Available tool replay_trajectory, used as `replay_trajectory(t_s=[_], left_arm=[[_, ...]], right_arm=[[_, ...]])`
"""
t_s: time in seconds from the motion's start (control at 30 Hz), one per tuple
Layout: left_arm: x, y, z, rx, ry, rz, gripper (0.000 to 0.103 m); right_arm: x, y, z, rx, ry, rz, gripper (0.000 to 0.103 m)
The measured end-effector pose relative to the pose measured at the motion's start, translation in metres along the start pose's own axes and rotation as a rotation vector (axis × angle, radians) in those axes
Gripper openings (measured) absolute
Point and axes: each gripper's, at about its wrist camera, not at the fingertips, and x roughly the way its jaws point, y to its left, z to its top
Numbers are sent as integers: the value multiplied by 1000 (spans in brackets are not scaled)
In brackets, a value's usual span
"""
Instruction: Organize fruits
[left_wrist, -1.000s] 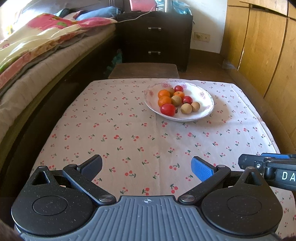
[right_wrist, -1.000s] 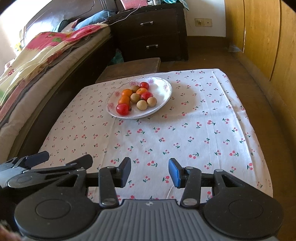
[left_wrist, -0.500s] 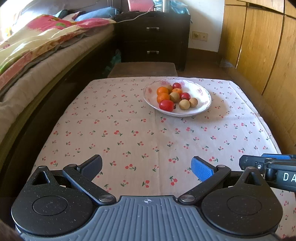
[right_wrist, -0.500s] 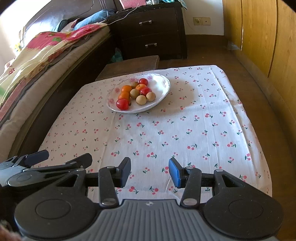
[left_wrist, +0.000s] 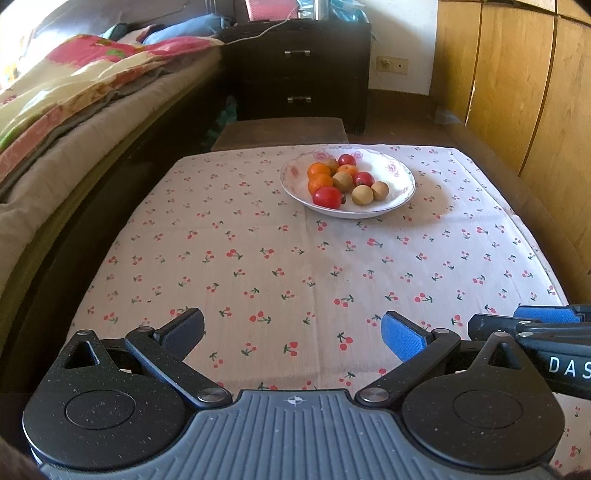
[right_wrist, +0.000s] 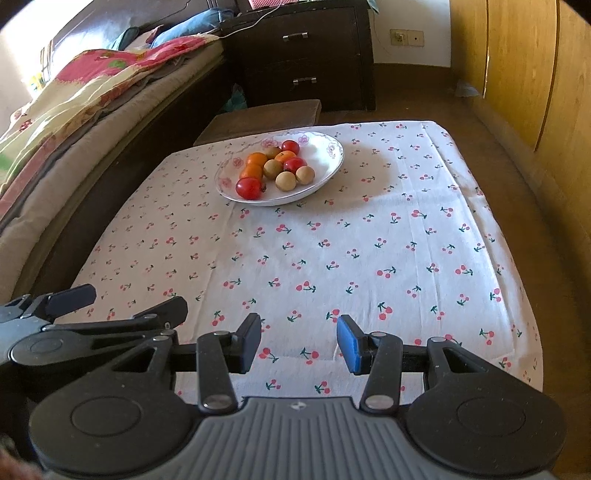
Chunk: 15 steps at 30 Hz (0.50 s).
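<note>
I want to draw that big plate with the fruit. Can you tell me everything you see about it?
The white oval ceramic plate is shallow, with pink flowers painted round its rim. It sits flat on the cherry-print tablecloth, toward the far end. Inside, bunched together, lie round orange fruits, shiny red ones and tan-brown ones. Its right part is bare. No gripper touches it.

The white letters "DAS", cut off by the frame edge, stood on the right gripper (left_wrist: 532, 325) at the left view's lower right.

White cherry-print cloth (left_wrist: 295, 266), floral-rim plate (left_wrist: 400, 168)
</note>
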Motion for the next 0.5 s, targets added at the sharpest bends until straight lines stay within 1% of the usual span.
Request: replay_trajectory(t_s=[0.17, 0.5], left_arm=[[-3, 0, 0, -6, 17, -1, 103], [-5, 1, -3, -8, 27, -3, 103]], right_arm=[[-3, 0, -2, 5, -5, 1, 46], [-4, 1, -5, 8, 0, 6, 46]])
